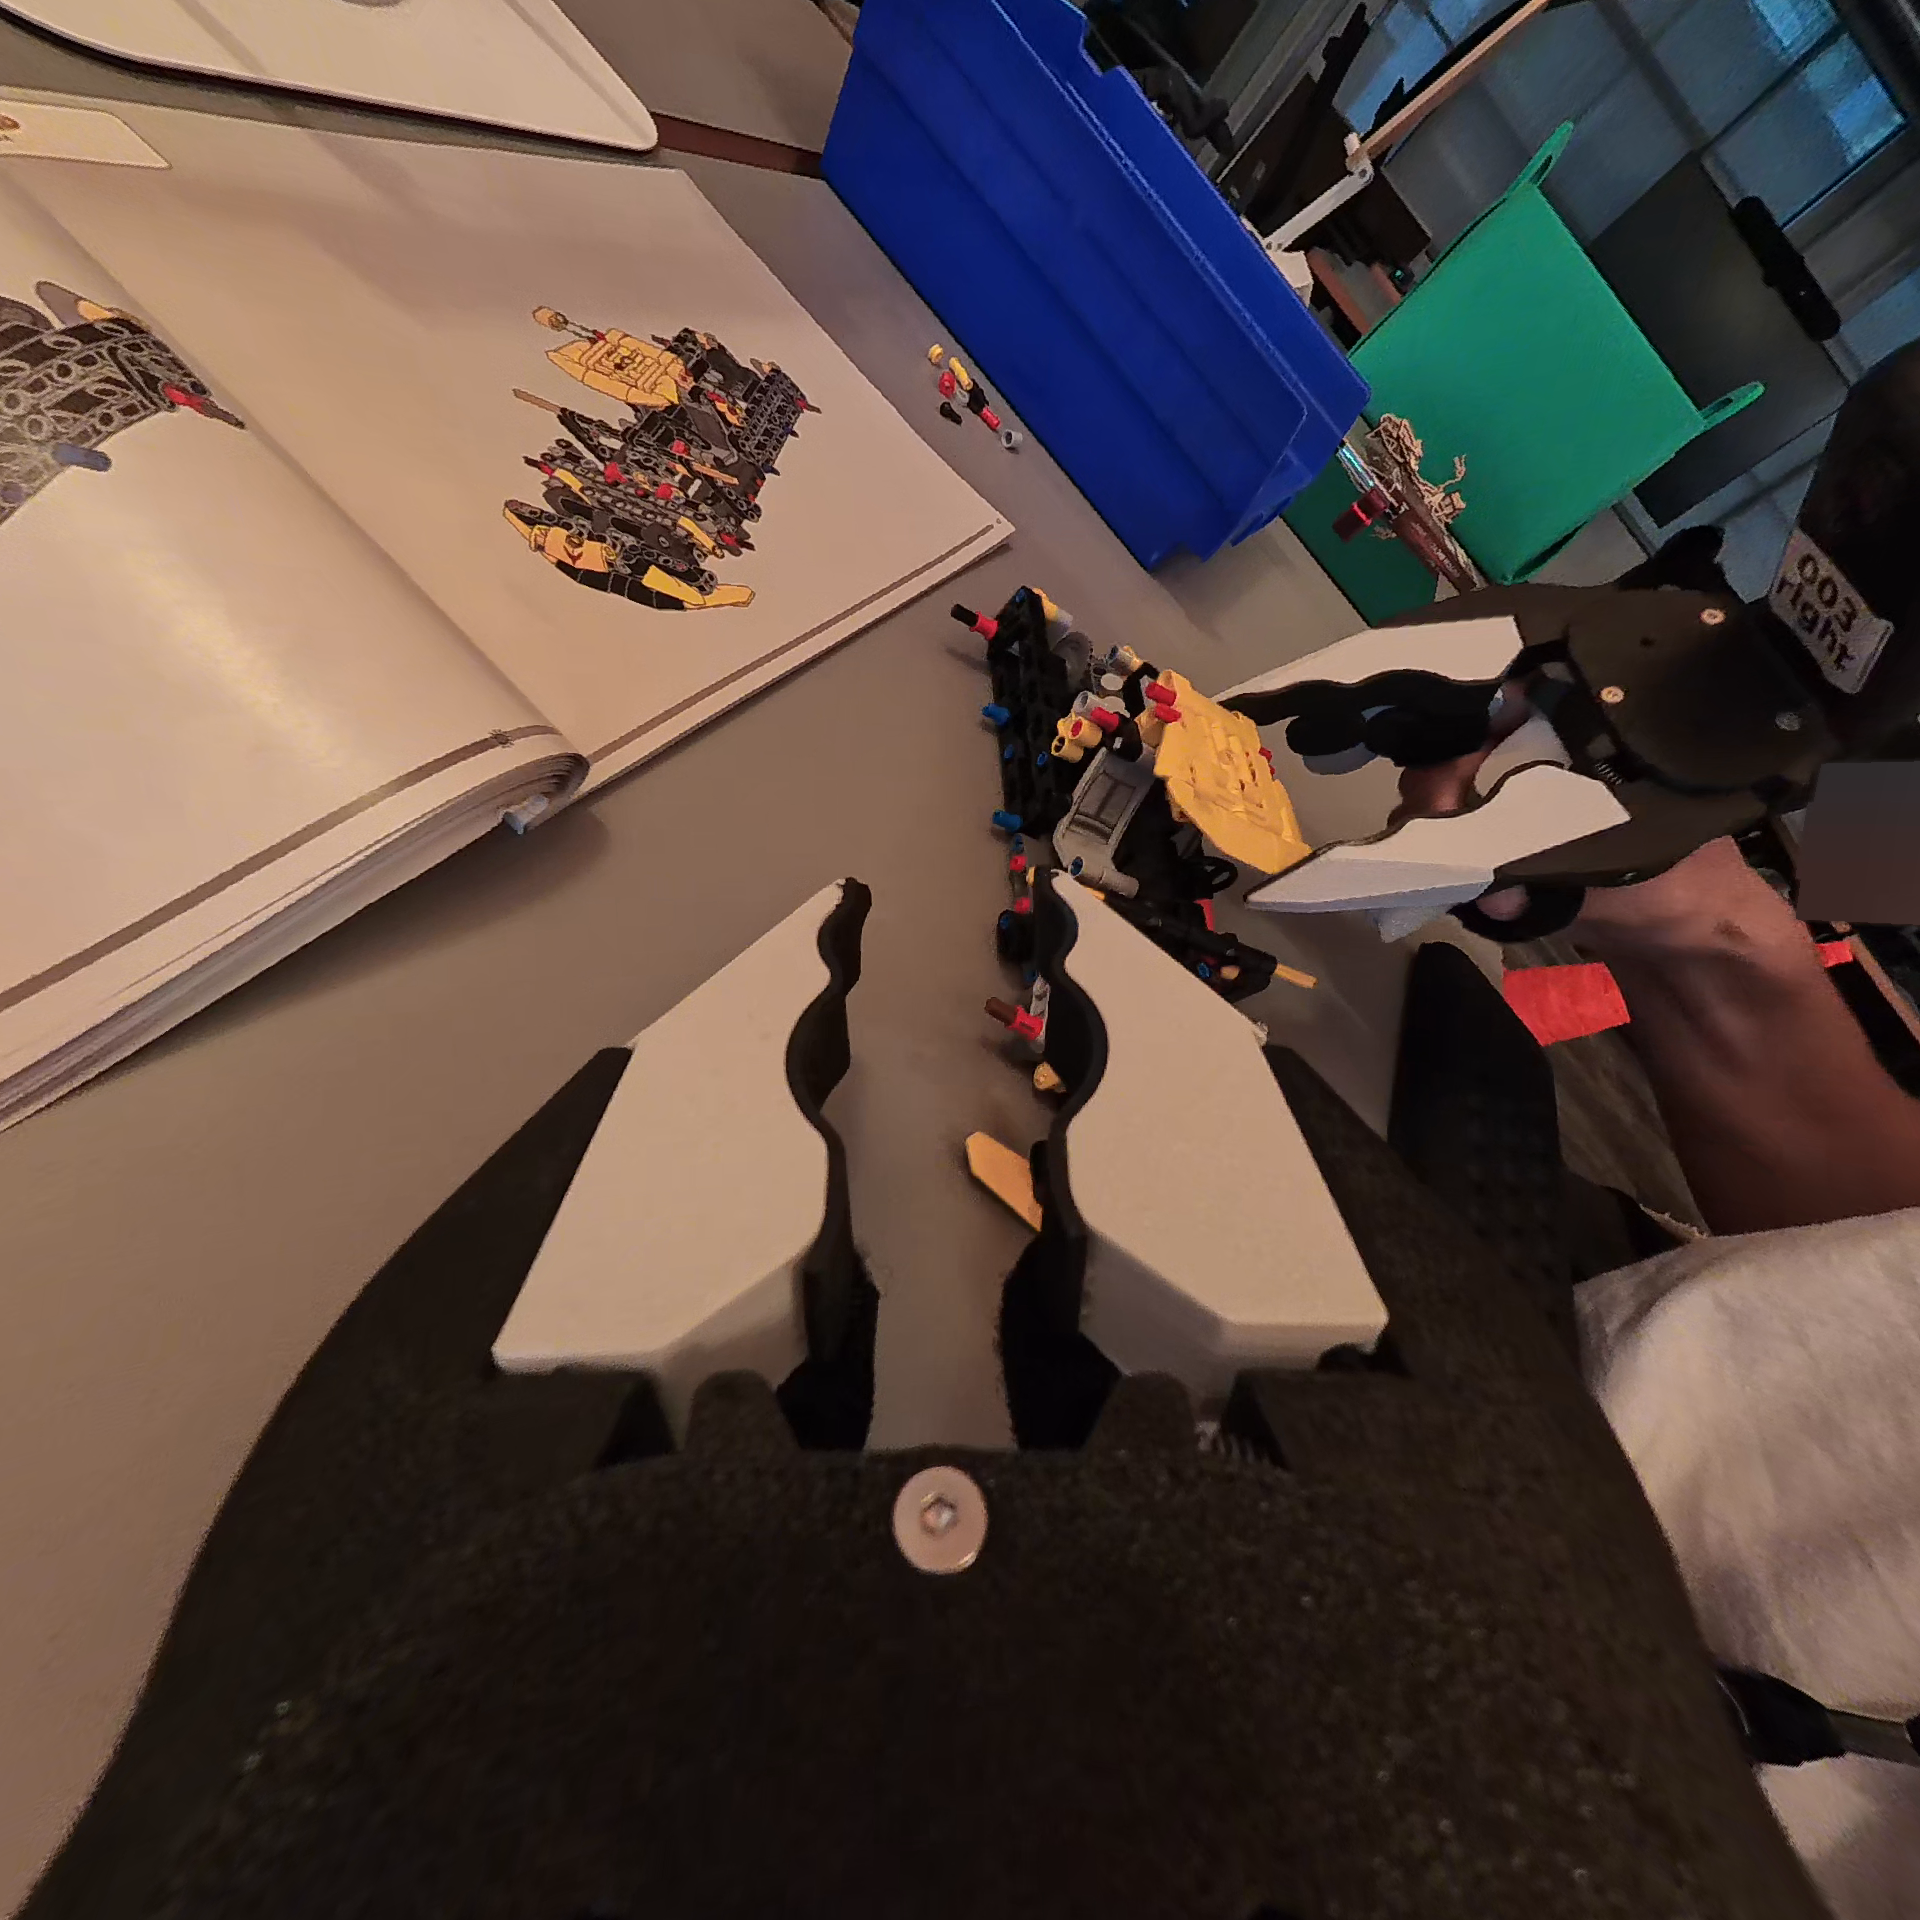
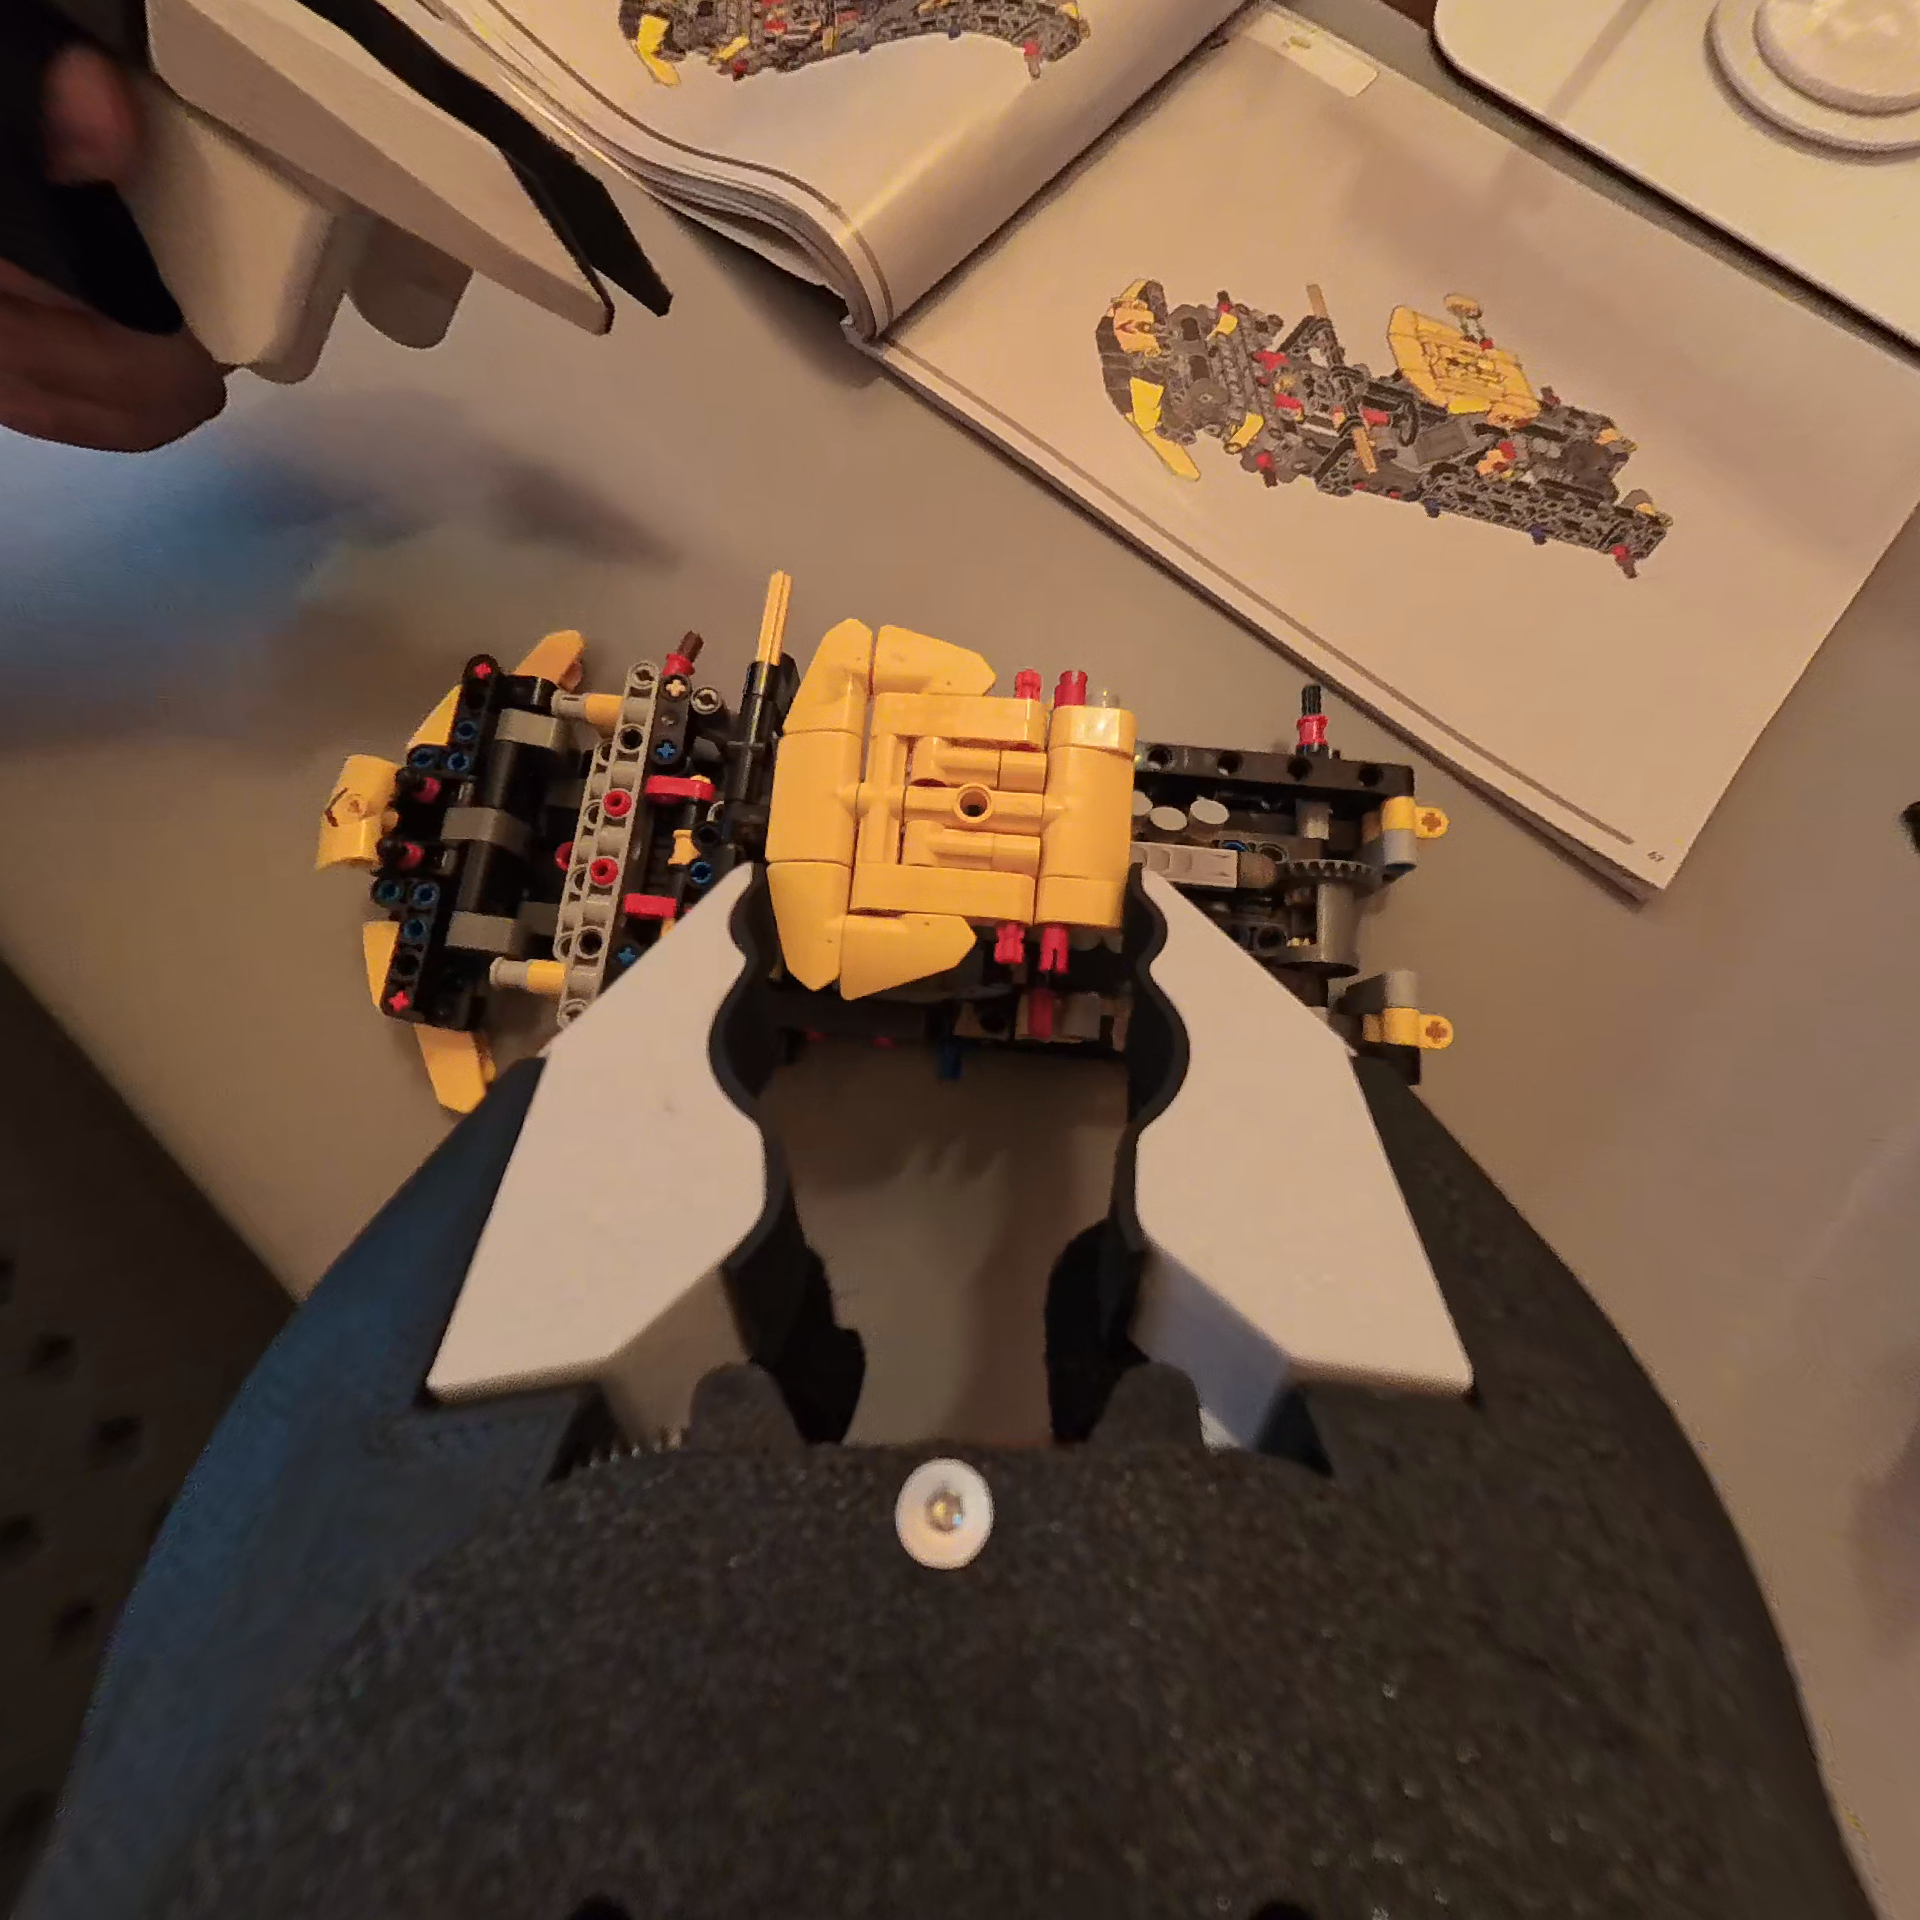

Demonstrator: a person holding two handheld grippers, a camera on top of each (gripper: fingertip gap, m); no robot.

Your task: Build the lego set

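One model (image 2: 935, 831), part-built, lay flat on the worktop (image 2: 260, 582) near its front edge; one open manual (image 2: 1455, 644) behind; one blue bin (image 1: 1070, 270), one green bin (image 1: 1507, 384). Right gripper (image 2: 945, 914): fingers spread, straddling the model's yellow block. Left gripper (image 1: 945, 914): released, empty, beside the model.

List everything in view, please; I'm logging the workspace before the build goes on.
Lego model: one, yellow, black and grey, on the table between both grippers.
Instruction book: one, white, open, beyond the model.
Loose Lego pins: a small cluster, red, yellow, black, beside the blue bin.
Blue bin: one, far table edge.
Green container: one, behind the blue bin.
Table: one, grey.
Left gripper: open, empty.
Right gripper: open, fingers either side of the model's yellow block.
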